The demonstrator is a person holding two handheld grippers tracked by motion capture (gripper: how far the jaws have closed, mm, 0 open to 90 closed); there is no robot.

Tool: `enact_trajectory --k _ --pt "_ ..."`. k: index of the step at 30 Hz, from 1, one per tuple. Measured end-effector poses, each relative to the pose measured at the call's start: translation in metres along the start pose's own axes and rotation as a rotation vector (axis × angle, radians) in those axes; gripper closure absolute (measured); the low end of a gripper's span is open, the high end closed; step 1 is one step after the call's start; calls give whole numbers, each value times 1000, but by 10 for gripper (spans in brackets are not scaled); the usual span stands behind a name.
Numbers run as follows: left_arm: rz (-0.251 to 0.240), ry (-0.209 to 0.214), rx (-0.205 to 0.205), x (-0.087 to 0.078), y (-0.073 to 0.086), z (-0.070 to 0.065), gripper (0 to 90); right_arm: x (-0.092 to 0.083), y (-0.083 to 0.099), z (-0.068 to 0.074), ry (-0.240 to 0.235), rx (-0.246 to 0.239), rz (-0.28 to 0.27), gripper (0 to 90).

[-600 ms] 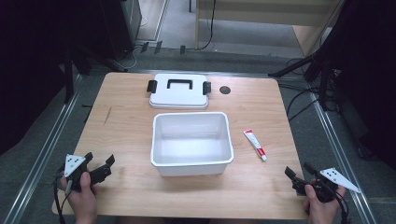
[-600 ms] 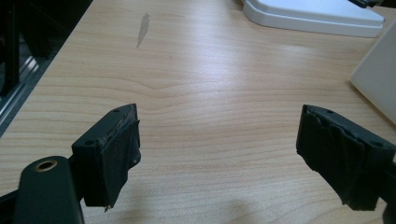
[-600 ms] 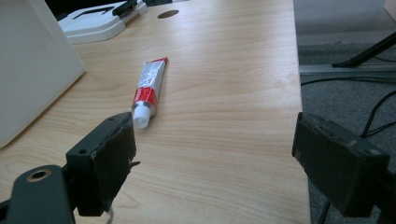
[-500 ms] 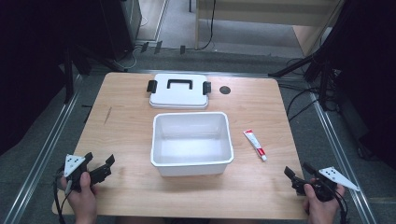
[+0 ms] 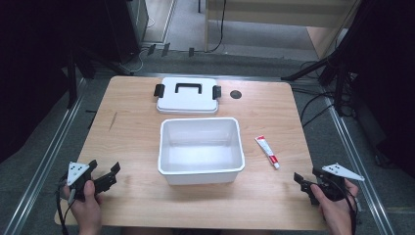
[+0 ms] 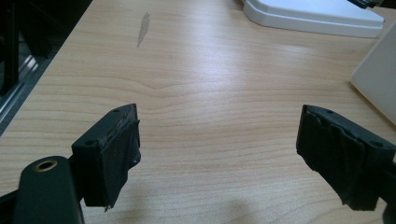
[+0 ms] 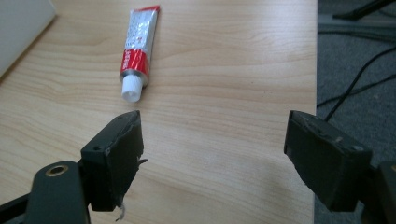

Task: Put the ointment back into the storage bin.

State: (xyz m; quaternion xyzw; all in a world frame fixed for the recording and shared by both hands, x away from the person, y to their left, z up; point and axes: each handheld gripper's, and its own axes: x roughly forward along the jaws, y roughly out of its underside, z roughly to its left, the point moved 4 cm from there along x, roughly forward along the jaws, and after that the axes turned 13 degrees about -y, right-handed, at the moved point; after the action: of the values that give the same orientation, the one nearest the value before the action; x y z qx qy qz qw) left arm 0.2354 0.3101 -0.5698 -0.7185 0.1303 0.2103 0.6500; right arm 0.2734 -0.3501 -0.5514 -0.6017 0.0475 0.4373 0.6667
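Both jaws wide and empty, the right gripper (image 5: 307, 184) sits near the toothpaste tube (image 7: 137, 51) lying beside the white bin (image 5: 200, 171); squaring across its body looks wisest, left gripper (image 5: 103, 175) idle and agape.

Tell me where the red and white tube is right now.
In the high view the tube lies flat on the table, just right of the white bin, ahead of the right gripper.

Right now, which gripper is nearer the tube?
The right gripper: the red-and-white tube lies just ahead of its open jaws. The left gripper sits beyond the white bin.
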Motion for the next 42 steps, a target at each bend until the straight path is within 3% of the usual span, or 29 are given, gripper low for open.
enact_trajectory --k 1,3,4,7,8,9,10,11,16,21,22,23,27,35,42 --pt "1 -1 1 0 0 0 144 0 -5 1 0 -2 49 208" --pt "1 -1 1 0 0 0 144 1 -7 1 3 2 65 210" --pt "2 -1 0 0 0 0 144 1 -12 1 10 3 115 210" --pt "0 1 -1 0 0 0 144 3 -15 2 9 2 163 208" --pt "2 0 1 0 0 0 144 6 -19 3 11 4 225 208" --pt "1 0 0 0 0 0 144 7 -21 3 15 3 258 205" --pt "1 0 0 0 0 0 144 7 -21 3 15 3 258 205" --pt "1 1 -1 0 0 0 144 10 -24 4 25 -9 319 208" --pt "2 2 -1 0 0 0 144 16 -29 6 44 27 478 202" --pt "4 3 -2 0 0 0 144 22 -37 11 79 4 634 183" --pt "4 3 -2 0 0 0 144 22 -37 11 79 4 634 183" --pt "6 3 -1 0 0 0 144 26 -42 15 75 -5 697 169" --pt "10 4 0 0 0 0 144 33 -47 23 78 -43 799 161" --pt "10 8 -5 1 0 1 144 48 -58 36 77 -60 900 164" --pt "10 17 -7 1 0 1 145 65 -70 38 93 -57 907 223"
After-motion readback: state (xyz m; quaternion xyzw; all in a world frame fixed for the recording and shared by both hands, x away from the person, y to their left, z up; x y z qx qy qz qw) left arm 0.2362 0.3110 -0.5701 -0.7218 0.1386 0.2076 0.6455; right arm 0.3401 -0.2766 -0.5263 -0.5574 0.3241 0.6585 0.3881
